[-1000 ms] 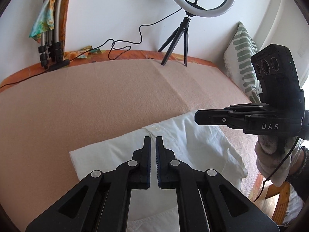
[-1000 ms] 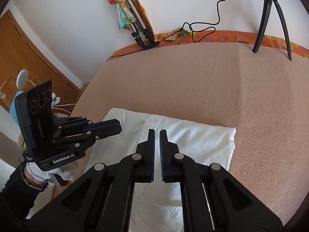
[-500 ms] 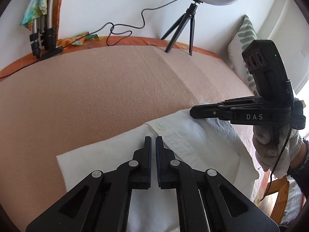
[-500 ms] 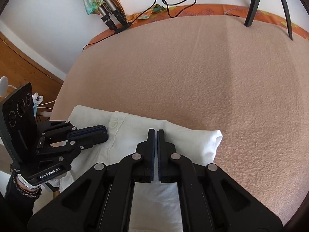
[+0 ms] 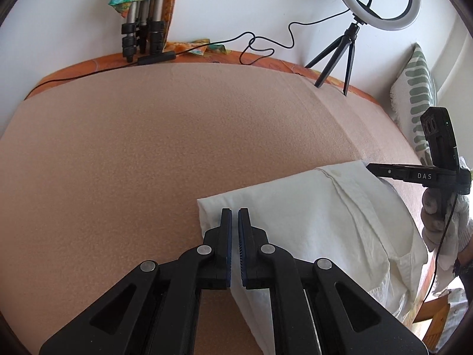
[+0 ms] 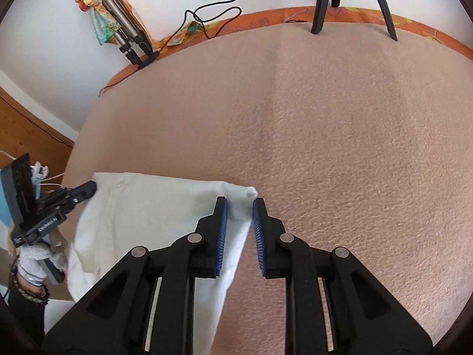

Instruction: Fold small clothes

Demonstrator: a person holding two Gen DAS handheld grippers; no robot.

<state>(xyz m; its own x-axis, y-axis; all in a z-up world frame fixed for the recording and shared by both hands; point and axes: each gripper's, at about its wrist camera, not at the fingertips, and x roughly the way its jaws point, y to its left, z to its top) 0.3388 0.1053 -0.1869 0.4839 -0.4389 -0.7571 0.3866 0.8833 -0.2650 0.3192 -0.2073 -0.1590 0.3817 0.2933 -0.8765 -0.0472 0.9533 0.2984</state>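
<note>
a folded white shirt (image 5: 310,216) lies on the peach blanket (image 5: 147,153) near the edge closest to the cameras, its buttoned front strip running across the folded top layer.

the left gripper (image 5: 234,216) is clenched, its two fingers nearly touching with only a thin slit between them. in the left wrist view its tips sit over one corner of the shirt, and white cloth shows through the slit and under the fingers; whether any cloth is actually pinched there cannot be told.

the right gripper (image 6: 239,204) has just been opening, and its blue pads (image 6: 222,230) now stand apart. the shirt's other corner (image 6: 246,192) lies between the tips, the cloth edge running down the gap beside one pad, but the pads are not pressing on it. in the left wrist view this same gripper shows from the side, its tip at the far corner of the shirt, held by a hand (image 5: 443,222) in a white glove.

at the far side of the blanket stand a ring light on a small tripod (image 5: 340,59) and a folded tripod (image 5: 142,35) leaning on the wall, with a black cable (image 5: 266,44) trailing between them. a striped cushion (image 5: 414,94) rests at the side.
</note>
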